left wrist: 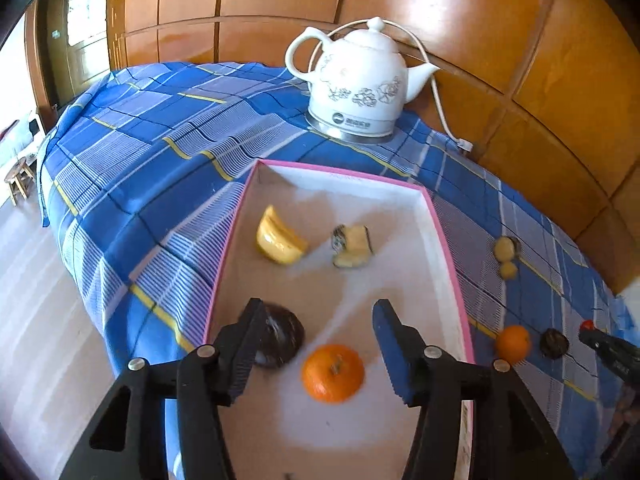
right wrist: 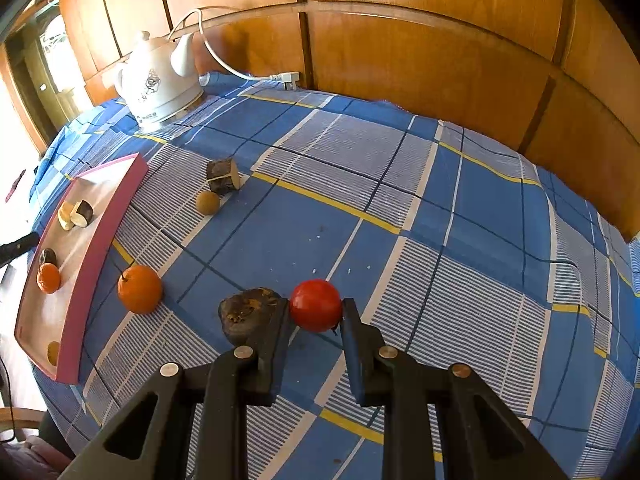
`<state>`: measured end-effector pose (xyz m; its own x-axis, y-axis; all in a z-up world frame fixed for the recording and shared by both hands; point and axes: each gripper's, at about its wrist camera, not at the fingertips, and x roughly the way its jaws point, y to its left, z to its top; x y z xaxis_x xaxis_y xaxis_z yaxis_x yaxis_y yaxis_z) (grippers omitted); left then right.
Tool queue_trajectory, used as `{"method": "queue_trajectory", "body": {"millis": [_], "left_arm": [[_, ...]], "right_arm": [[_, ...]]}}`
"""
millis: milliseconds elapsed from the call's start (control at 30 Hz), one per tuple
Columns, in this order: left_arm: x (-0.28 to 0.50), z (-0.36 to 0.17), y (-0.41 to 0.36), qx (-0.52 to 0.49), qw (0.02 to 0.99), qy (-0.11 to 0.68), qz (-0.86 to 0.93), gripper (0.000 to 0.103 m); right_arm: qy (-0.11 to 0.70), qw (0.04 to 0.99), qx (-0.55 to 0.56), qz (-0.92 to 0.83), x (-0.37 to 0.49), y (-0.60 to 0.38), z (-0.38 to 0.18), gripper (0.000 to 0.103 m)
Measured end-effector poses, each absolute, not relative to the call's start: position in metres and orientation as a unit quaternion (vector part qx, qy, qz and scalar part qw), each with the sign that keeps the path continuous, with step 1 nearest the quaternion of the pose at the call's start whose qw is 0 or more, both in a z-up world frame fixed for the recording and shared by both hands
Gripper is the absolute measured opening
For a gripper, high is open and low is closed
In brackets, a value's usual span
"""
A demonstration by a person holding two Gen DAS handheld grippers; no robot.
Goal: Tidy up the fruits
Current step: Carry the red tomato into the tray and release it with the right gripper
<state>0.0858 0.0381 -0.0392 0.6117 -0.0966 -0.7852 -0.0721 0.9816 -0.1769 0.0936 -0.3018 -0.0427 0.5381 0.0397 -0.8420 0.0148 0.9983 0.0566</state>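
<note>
Two grippers share the sorting: the left gripper (left wrist: 316, 344) hangs open and empty above the pink-rimmed tray (left wrist: 448, 256), while the right gripper (right wrist: 316, 312) pinches a round red fruit (right wrist: 315, 305) for transfer.

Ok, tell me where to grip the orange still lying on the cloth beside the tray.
Take the orange across its round middle, coming down from above. Its stem points up-left, so close beside it, not on it. The tray wall stands close on one side and the dark brown fruit on the other; set the tongs along the tray wall.
</note>
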Motion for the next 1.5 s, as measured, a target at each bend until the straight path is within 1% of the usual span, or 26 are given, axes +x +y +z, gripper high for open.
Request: {"method": "queue_trajectory", "body": {"millis": [433, 833, 1100, 1500], "left_arm": [[0.058, -0.017, 0.01, -0.049, 0.912, 0.406, -0.04, 0.057], [0.05, -0.025, 0.009, -0.046, 0.907, 0.415, -0.045, 0.057], [0.05, -0.023, 0.01, -0.043, 0.911, 0.407, -0.044, 0.057], [0.049, -0.029, 0.024, -0.059, 0.907, 0.415, -0.04, 0.057]], "right_arm": [[0.479, 0.877, 0.028, 0.018, 0.092, -0.294, -0.043, 0.025], [0.475, 0.876, 0.036, 0.07, 0.09, -0.277, -0.044, 0.025], [0.483, 0.871, 0.028, 0.089, 0.089, -0.26, -0.043, 0.025], [0.475, 0.861, 0.013, 0.181, 0.099, -0.17, -0.031, 0.025]]}}
